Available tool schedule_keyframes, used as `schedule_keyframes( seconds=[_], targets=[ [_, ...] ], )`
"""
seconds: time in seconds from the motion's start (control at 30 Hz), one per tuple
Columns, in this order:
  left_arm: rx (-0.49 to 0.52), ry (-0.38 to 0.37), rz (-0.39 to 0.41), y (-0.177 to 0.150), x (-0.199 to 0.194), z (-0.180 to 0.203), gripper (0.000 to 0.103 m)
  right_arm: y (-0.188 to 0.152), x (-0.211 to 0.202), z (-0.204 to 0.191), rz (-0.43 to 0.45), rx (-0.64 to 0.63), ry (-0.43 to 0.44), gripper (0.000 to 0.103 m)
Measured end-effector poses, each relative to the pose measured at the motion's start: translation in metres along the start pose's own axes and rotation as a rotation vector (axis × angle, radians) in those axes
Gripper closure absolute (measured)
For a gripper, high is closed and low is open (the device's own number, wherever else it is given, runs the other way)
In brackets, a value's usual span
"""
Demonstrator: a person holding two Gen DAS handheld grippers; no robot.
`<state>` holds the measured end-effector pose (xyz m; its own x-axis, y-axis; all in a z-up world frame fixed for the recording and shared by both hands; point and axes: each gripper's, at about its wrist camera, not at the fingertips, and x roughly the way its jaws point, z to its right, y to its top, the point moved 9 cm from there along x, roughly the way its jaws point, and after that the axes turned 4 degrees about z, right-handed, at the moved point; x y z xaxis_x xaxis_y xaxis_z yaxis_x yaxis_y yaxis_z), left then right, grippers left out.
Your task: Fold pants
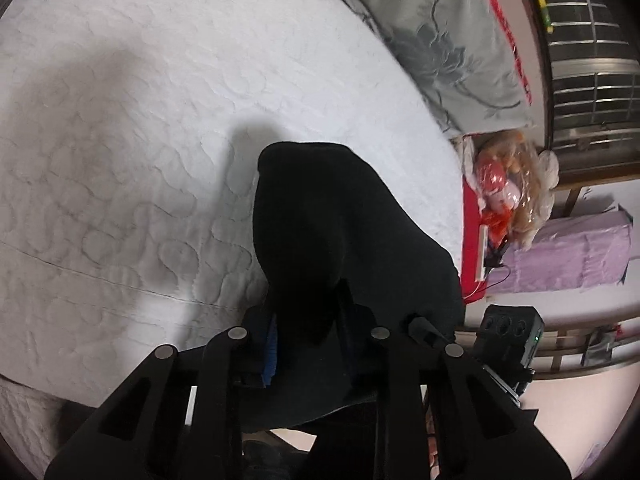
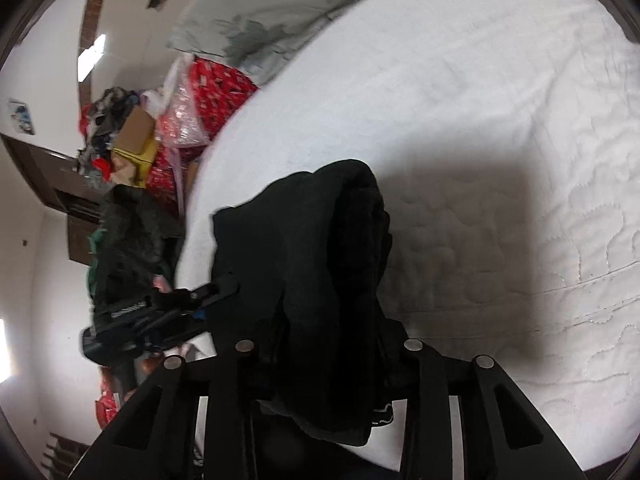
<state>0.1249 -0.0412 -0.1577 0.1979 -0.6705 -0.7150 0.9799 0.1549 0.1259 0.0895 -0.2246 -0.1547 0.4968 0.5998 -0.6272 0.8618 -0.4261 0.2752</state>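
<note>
The bundled black fabric pants (image 1: 344, 232) hang between both claws above the white quilted bed (image 1: 140, 140), with the grey floral pillow (image 1: 440, 40) beyond at the bed's far end.

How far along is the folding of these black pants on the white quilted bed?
Done: the black fabric pants look bunched into several layers, though not neatly flat. In hand: the left gripper and right gripper each clamp the bundle, held above the white quilted bedspread. Left: laying it down, smoothing it and finishing the fold.
</note>
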Motion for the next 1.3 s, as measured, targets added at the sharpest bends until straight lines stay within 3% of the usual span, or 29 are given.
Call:
schedule_keyframes(
  seconds=[0.2, 0.33, 0.5, 0.53, 0.63, 0.7, 0.83, 0.93, 1.07, 1.13, 1.3],
  targets=[
    [0.007, 0.020, 0.114, 0.057, -0.043, 0.004, 0.082, 0.030, 0.021, -0.040, -0.011, -0.053, 0.018, 0.069],
    [0.034, 0.131, 0.177, 0.107, -0.058, -0.011, 0.081, 0.064, 0.058, -0.078, -0.003, -0.093, 0.047, 0.069],
    [0.007, 0.285, 0.167, 0.129, -0.050, -0.062, 0.081, 0.076, 0.112, -0.095, -0.022, -0.109, 0.011, 0.066],
    [0.009, 0.345, 0.142, 0.129, -0.041, -0.077, 0.081, 0.074, 0.124, -0.094, -0.034, -0.119, -0.010, 0.066],
    [0.047, 0.383, 0.145, 0.127, -0.035, -0.088, 0.068, 0.067, 0.143, -0.080, -0.050, -0.166, -0.096, 0.060],
    [0.082, 0.413, 0.167, 0.125, -0.038, -0.085, 0.057, 0.067, 0.137, -0.076, -0.037, -0.158, -0.059, 0.060],
    [0.144, 0.458, 0.214, 0.113, -0.054, -0.078, 0.057, 0.075, 0.112, -0.056, -0.017, -0.105, -0.056, 0.044],
    [0.162, 0.522, 0.291, 0.102, -0.072, -0.073, 0.057, 0.076, 0.091, -0.055, 0.002, -0.133, -0.101, 0.043],
    [0.171, 0.631, 0.401, 0.082, -0.094, -0.074, 0.057, 0.068, 0.063, -0.074, 0.041, -0.252, -0.211, 0.028],
    [0.144, 0.641, 0.425, 0.069, -0.097, -0.075, 0.057, 0.057, 0.049, -0.081, 0.076, -0.292, -0.277, 0.012],
    [0.100, 0.695, 0.477, 0.048, -0.101, -0.075, 0.057, 0.032, 0.029, -0.080, 0.110, -0.369, -0.437, 0.002]
  ],
)
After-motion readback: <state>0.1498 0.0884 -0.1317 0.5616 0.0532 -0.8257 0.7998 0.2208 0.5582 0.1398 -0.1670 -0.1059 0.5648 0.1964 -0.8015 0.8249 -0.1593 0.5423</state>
